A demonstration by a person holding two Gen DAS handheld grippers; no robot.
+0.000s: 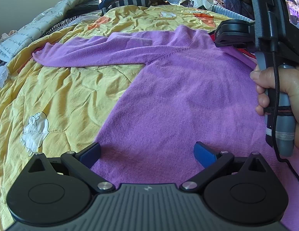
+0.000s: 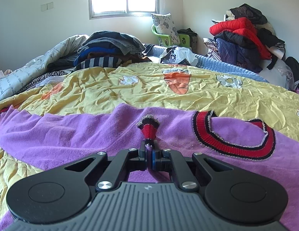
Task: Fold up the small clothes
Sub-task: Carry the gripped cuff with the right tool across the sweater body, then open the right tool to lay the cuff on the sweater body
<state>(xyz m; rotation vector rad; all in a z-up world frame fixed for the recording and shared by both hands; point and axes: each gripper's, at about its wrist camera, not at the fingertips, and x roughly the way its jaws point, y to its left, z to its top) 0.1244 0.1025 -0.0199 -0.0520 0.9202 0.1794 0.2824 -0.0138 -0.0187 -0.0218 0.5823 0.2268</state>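
A purple sweater (image 1: 178, 96) lies spread on a yellow quilt (image 1: 58, 96), one sleeve (image 1: 87, 52) stretched out to the left. My left gripper (image 1: 147, 152) is open just above the sweater's body, near its left edge, holding nothing. My right gripper (image 2: 148, 150) is shut on a red knitted cuff (image 2: 148, 130) with dark and glittery trim, which sticks up from the jaws. The sweater (image 2: 76, 132) also shows in the right wrist view, with its red and black neckline (image 2: 236, 144) to the right. The right gripper's body (image 1: 265, 28) and the hand holding it show at the right edge of the left wrist view.
A stack of folded dark clothes (image 2: 110, 46) and a grey printed blanket (image 2: 24, 75) lie at the back left of the bed. A heap of red and dark jackets (image 2: 243, 36) sits at the back right. A green chair (image 2: 168, 36) stands under the window.
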